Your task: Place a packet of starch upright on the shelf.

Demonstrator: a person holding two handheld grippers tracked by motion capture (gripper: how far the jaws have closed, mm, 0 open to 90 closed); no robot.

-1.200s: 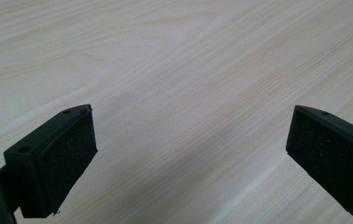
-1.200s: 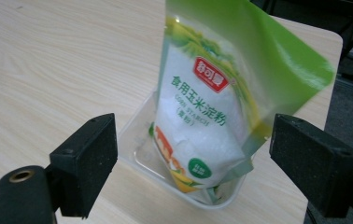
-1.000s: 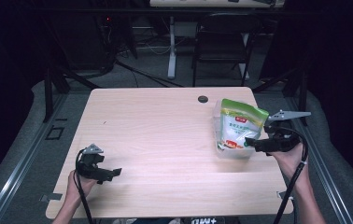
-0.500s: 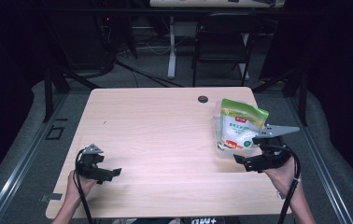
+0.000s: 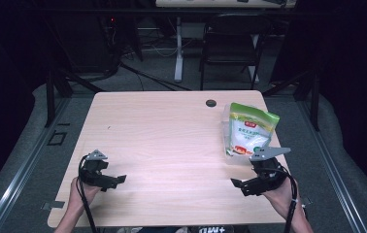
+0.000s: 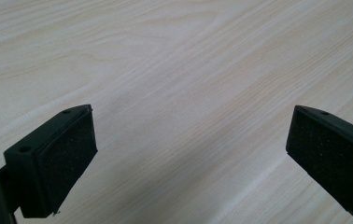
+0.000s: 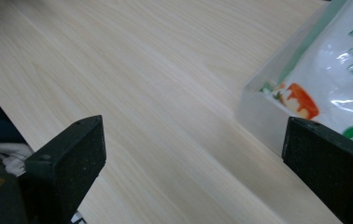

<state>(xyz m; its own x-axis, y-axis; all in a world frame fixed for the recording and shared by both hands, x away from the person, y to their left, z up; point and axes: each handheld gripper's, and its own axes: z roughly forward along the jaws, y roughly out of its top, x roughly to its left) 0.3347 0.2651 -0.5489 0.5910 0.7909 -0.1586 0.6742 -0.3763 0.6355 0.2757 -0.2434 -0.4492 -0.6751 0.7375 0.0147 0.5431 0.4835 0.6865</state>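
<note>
In the high view, a pale wooden table [image 5: 172,145] is seen against a dark room, with a black chair [image 5: 230,48] and a white table leg [image 5: 178,53] on the grey floor beyond its far edge. A small dark round cap [image 5: 211,103] is set in the tabletop near that far edge. On the right part of the table a green-and-white pouch [image 5: 249,131] is propped in a clear plastic container [image 5: 234,154], its green top leaning toward the far right; white lower panel and a red-orange picture near its base are made out. The right gripper [image 5: 237,184] is held near the front right corner, just in front of the container and apart from it; nothing is held by it. The left gripper [image 5: 118,179] is held near the front left edge, well apart from the pouch, with bare wood between the two.

In the left gripper view, only wood grain is seen between the two black padded jaws, which are spread wide and touch nothing.

In the right gripper view, the jaws are likewise spread wide; they have just been opening, and nothing lies between them but tabletop. The clear container [image 7: 268,116] and the pouch [image 7: 342,70] are seen at the upper right, beyond the right-hand jaw, with green characters and a red-orange picture on glossy white film. No contact with the container is made.
</note>
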